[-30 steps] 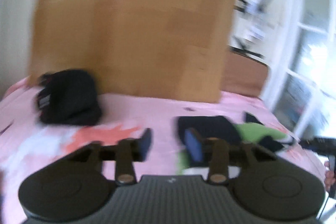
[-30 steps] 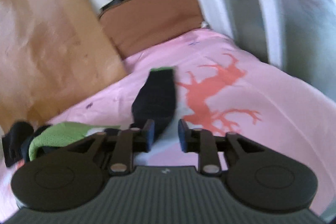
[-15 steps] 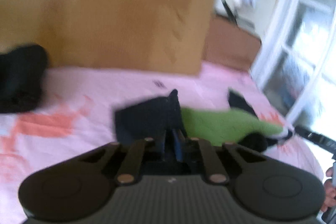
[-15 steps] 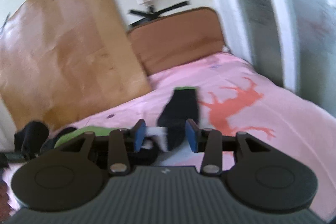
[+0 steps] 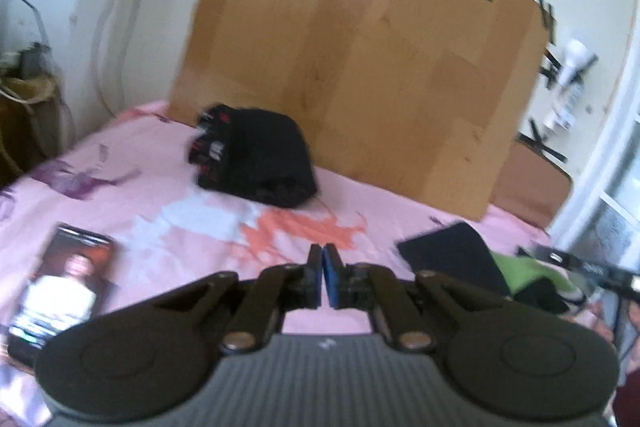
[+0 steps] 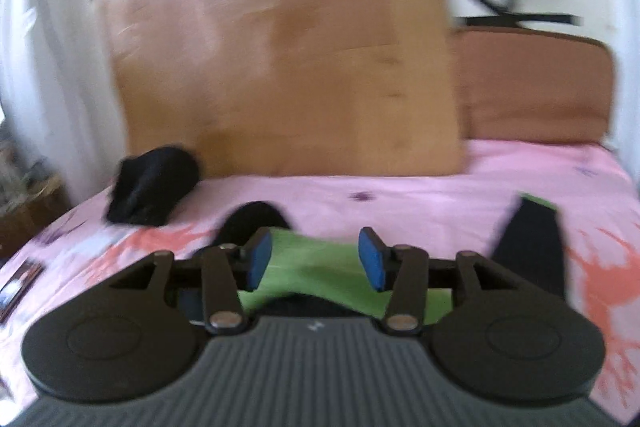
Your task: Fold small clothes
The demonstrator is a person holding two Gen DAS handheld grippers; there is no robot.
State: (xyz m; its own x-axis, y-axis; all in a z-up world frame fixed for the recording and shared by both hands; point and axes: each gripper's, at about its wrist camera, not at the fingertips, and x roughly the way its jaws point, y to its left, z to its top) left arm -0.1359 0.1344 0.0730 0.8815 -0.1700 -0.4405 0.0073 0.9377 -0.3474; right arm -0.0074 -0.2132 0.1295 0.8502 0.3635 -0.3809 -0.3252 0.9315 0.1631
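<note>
In the left wrist view my left gripper (image 5: 322, 267) is shut with nothing between its blue pads, over the pink bedsheet (image 5: 168, 211). A folded black pile (image 5: 256, 163) lies ahead of it by the cardboard. To its right lie a dark navy garment (image 5: 452, 259) and a green cloth (image 5: 520, 271). In the right wrist view my right gripper (image 6: 315, 259) has its jaws opening. The green cloth (image 6: 312, 267) shows between and below the pads, which do not press on it. A black sock with a green cuff (image 6: 528, 247) lies to the right.
A large cardboard sheet (image 5: 360, 67) leans on the wall behind the bed. A brown headboard (image 6: 532, 87) stands at the back right. A printed case (image 5: 60, 287) lies on the sheet at the left. The black pile (image 6: 152, 187) sits at the far left.
My left gripper went from open to shut and swung left, off the navy garment. My right gripper opened wider and swung from the black sock over to the green cloth.
</note>
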